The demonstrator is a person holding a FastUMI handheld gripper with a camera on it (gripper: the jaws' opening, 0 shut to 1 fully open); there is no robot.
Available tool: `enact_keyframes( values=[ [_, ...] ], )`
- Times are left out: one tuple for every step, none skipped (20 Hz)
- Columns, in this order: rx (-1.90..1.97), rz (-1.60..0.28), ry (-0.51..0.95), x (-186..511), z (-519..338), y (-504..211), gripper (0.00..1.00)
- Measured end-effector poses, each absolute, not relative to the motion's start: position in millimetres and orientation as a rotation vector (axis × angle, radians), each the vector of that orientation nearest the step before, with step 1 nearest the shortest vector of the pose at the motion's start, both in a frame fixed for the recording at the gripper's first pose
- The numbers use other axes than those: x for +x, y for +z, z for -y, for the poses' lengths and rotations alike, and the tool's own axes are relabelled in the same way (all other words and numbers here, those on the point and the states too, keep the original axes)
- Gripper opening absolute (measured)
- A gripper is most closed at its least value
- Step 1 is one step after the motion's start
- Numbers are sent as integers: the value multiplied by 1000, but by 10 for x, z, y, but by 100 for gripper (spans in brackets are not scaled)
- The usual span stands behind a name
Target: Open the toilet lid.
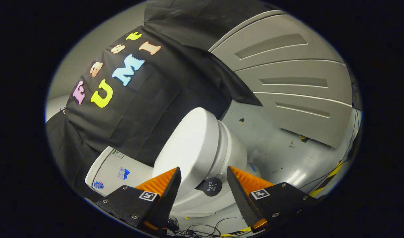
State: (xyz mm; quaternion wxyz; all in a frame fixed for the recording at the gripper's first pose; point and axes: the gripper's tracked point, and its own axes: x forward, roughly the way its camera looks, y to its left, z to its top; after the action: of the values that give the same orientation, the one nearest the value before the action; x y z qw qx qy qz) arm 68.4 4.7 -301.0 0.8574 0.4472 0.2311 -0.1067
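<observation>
The view is rolled to one side. A white toilet stands ahead with its lid (pixel 188 145) lying down on the seat and bowl (pixel 233 155). The white tank (pixel 112 172), carrying small stickers, sits behind it against the black cloth. My gripper (pixel 203 173) is open, close to the toilet's side. The lid's rim and a dark round sticker (pixel 211 186) show in the gap between the fingertips (pixel 174 177). Neither finger touches the toilet, and nothing is held.
The grey floor (pixel 288 155) runs beyond the bowl, scuffed and spotted. A grey panelled wall (pixel 288 82) with recessed slots rises past it. Yellow-black tape (pixel 327 178) and thin cables (pixel 202 228) lie on the floor near the fingers.
</observation>
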Motion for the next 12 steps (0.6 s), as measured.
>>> enact_keyframes(
  values=[
    [941,-504,-225,695,-85,-3069,84],
    [944,-524,-226,705,-118,-3128,83],
    [955,-542,-228,709,-137,-3177,81],
    [970,-554,-232,720,-135,-3222,81],
    [985,-562,-237,728,-150,-3253,79],
    [999,-570,-244,739,-156,-3282,78],
    [1009,-585,-247,728,-180,-3330,76],
    [1013,-594,-249,728,-196,-3374,75],
    [1013,-612,-245,722,-237,-3429,74],
    [1013,-633,-237,708,-264,-3479,72],
    [1016,-648,-229,710,-287,-3513,68],
    [1023,-650,-220,702,-298,-3508,66]
  ],
)
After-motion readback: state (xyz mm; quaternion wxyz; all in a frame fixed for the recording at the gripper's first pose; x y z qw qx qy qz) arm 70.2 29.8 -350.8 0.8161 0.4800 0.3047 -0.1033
